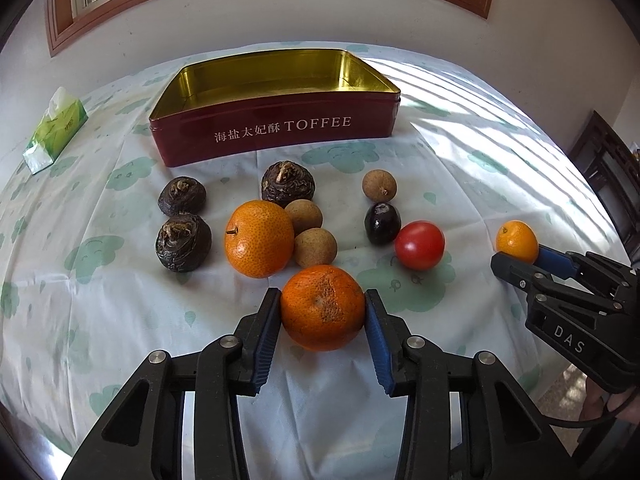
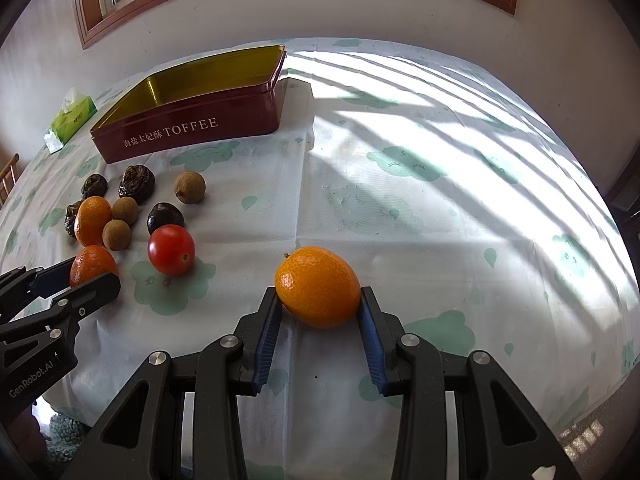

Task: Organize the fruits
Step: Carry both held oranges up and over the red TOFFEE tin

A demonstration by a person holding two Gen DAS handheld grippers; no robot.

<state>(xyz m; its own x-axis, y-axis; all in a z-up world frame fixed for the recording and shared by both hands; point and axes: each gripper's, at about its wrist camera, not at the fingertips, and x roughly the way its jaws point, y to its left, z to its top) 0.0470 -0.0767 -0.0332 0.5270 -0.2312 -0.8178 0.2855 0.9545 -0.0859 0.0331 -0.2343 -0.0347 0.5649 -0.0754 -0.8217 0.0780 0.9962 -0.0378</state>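
My left gripper [image 1: 322, 307] is shut on a scuffed orange [image 1: 322, 307] that rests on the tablecloth; the same orange [image 2: 93, 265] shows in the right wrist view between those black fingers. My right gripper [image 2: 319, 295] is shut on a small oval kumquat [image 2: 319, 287], which appears far right in the left wrist view as a kumquat [image 1: 517, 241]. Loose fruit lies ahead: another orange [image 1: 259, 239], a red tomato [image 1: 419, 245], a dark plum [image 1: 382, 223], three brown longans [image 1: 379, 185] and three dark water chestnuts [image 1: 287, 183].
An open red toffee tin [image 1: 276, 128] with a bare gold inside stands behind the fruit. A green tissue pack [image 1: 56, 128] lies at the far left. The round table's cloth [image 2: 440, 208] is sunlit on the right. A dark chair [image 1: 612, 176] stands beyond the right edge.
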